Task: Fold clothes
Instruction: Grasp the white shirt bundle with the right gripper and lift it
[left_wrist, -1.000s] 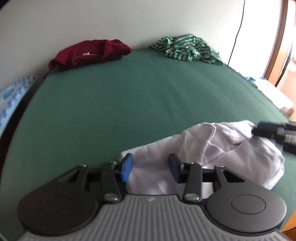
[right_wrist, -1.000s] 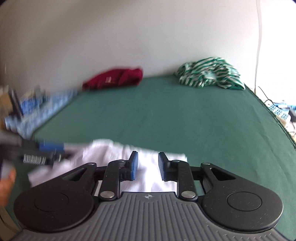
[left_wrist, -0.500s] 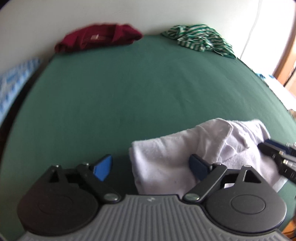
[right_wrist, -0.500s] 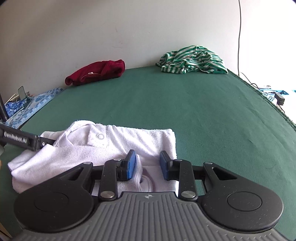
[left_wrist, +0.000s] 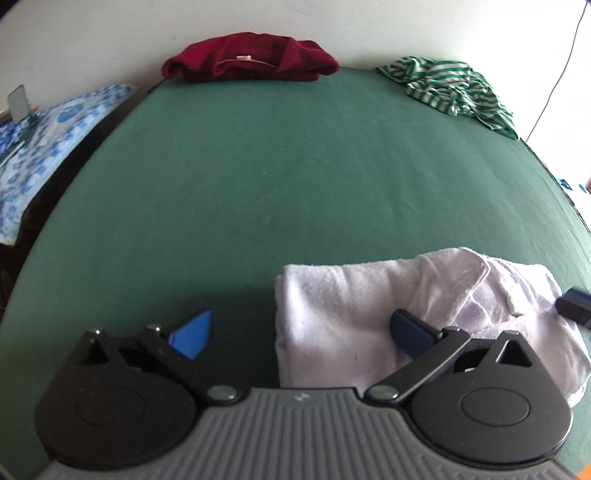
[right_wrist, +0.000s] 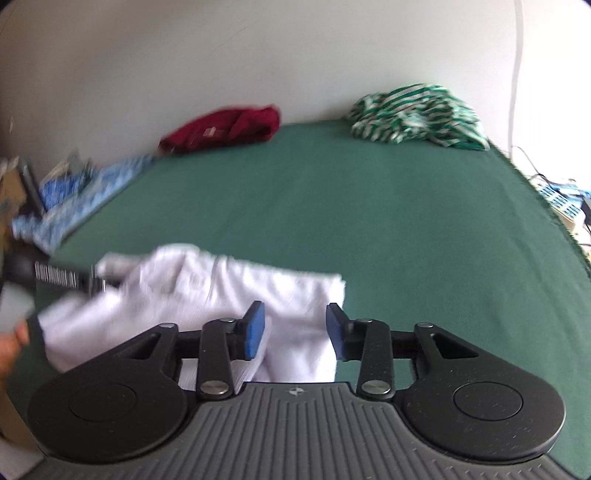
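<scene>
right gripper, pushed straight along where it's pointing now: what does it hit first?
Most likely the folded white shirt: its near right part lies between the opening jaws of the right gripper, unpinched. Past its edge is only bare green tabletop. Depth is hard to judge in this blurred fisheye view.

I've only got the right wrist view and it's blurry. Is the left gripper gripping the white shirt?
Observer: No. The left gripper has its jaws opening wide. The white shirt has its folded edge between them, unpinched.
Operator: Is the collar showing?
Observer: Yes, the collar lies on top, toward the shirt's right side in the left wrist view.
Operator: What's that pale spot on the red one at the back?
Observer: The maroon garment shows a small white label at its neckline.
</scene>
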